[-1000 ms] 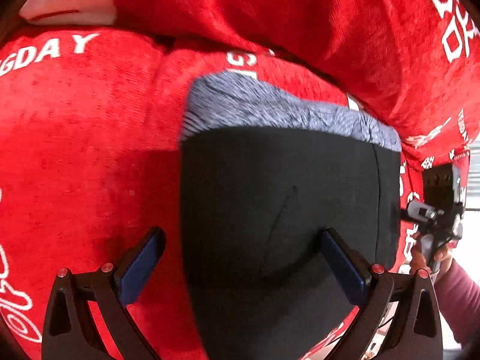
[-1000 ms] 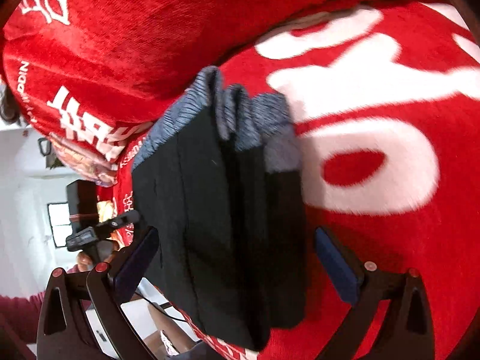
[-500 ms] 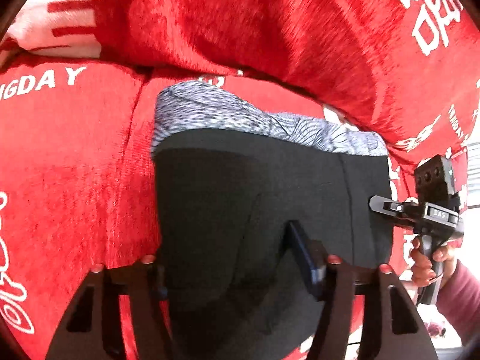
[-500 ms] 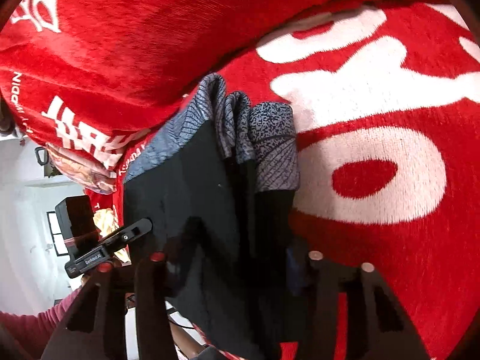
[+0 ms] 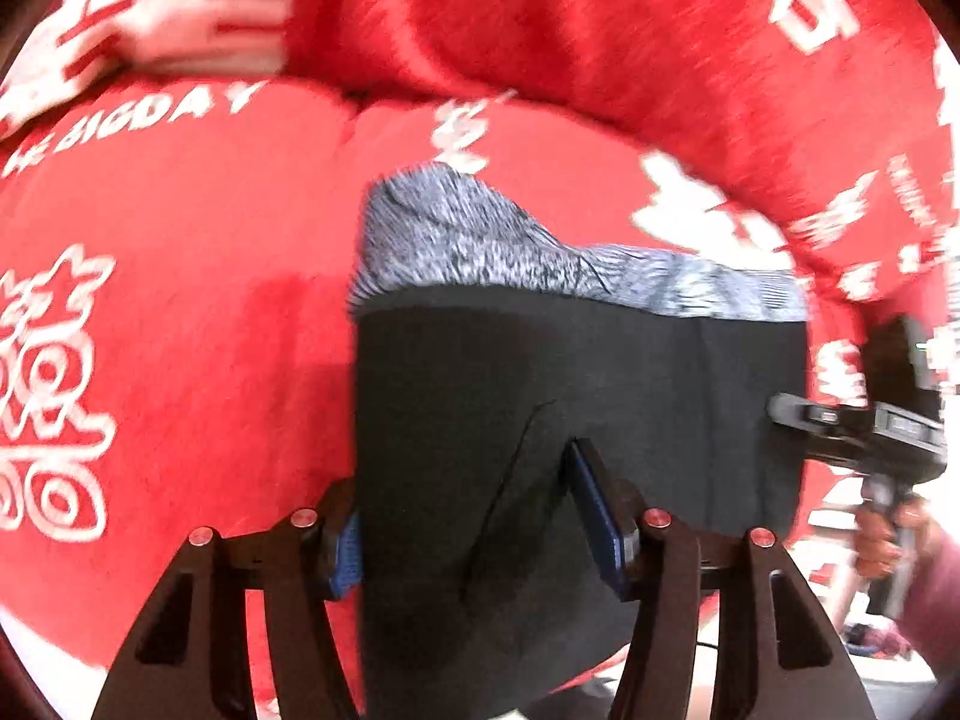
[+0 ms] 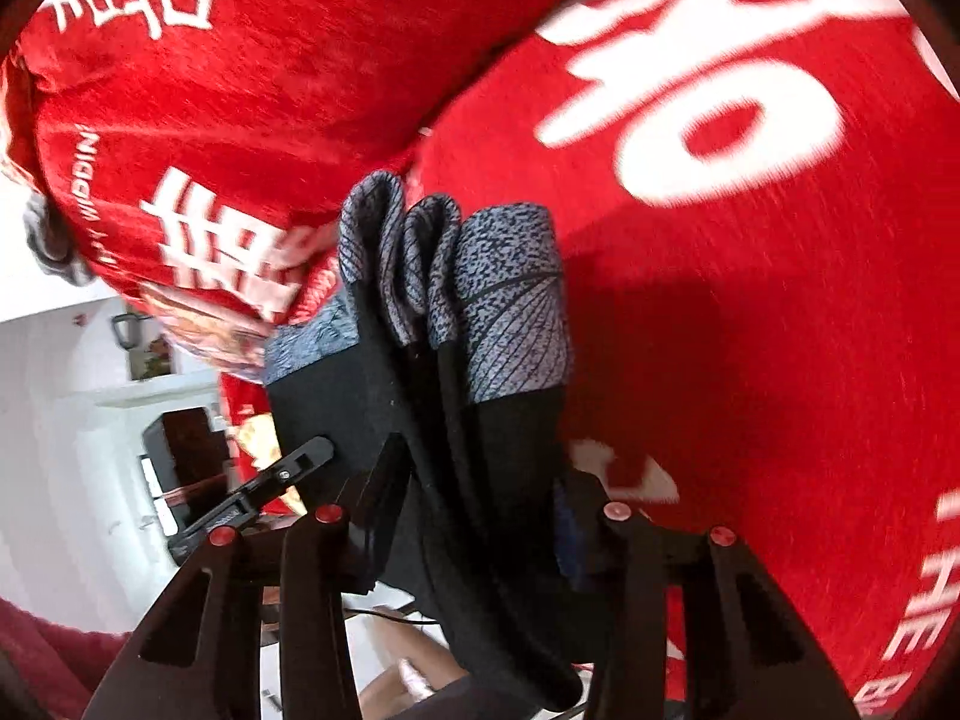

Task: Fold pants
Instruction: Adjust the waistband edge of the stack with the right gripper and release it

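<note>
Left wrist view: left gripper (image 5: pixel 468 525) is clenched on the near edge of the pants (image 5: pixel 576 396). Blue fingers (image 5: pixel 594 510) pinch black fabric at 6 o'clock; the other finger is half hidden behind the cloth at 7. Pants are folded into a thick black bundle at frame centre, grey patterned waistband (image 5: pixel 528 252) at 12, lying on the red cover (image 5: pixel 180 312). Right gripper (image 5: pixel 852 426) sits at the bundle's 3 o'clock edge; a hand holds its handle at 4.

Right wrist view: right gripper (image 6: pixel 474 531) grasps the stacked layers edge-on at 6 o'clock. Waistband folds (image 6: pixel 456 276) fan out toward 12. Left gripper (image 6: pixel 270 480) shows at 8, at the bundle's side.

Risks, my read:
- Layers are pinched only at the near edge, so the fanned far layers could splay and undo the fold if lifted fast.
- Uneven lift between hands would skew the stack.
- Slick fabric may slip out of the pinch.
- Plush cover may drag on the underside.
</note>
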Action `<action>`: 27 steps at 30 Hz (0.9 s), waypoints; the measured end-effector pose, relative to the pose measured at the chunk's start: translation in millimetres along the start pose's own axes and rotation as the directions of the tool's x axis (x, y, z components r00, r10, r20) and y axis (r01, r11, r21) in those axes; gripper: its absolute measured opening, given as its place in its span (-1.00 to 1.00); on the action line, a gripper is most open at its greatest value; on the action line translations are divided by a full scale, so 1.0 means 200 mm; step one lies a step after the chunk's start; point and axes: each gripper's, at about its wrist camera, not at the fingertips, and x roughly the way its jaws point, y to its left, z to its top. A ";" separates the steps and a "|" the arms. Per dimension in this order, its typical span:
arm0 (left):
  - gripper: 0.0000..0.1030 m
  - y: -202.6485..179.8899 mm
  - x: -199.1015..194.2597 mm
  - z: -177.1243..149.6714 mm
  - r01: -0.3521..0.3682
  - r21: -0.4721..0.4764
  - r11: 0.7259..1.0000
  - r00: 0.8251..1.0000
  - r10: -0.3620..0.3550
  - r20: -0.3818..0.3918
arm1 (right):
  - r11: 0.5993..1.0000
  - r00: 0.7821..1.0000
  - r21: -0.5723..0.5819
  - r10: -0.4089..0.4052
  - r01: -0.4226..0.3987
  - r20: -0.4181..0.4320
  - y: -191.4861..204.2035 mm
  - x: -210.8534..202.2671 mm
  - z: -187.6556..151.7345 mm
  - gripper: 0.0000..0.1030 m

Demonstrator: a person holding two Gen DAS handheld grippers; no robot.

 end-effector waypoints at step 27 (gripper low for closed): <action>0.70 -0.10 0.00 0.11 -0.291 0.008 0.957 0.953 0.290 0.085 | 0.883 0.898 -0.175 -0.412 0.436 0.155 0.24 0.10 0.10 -0.63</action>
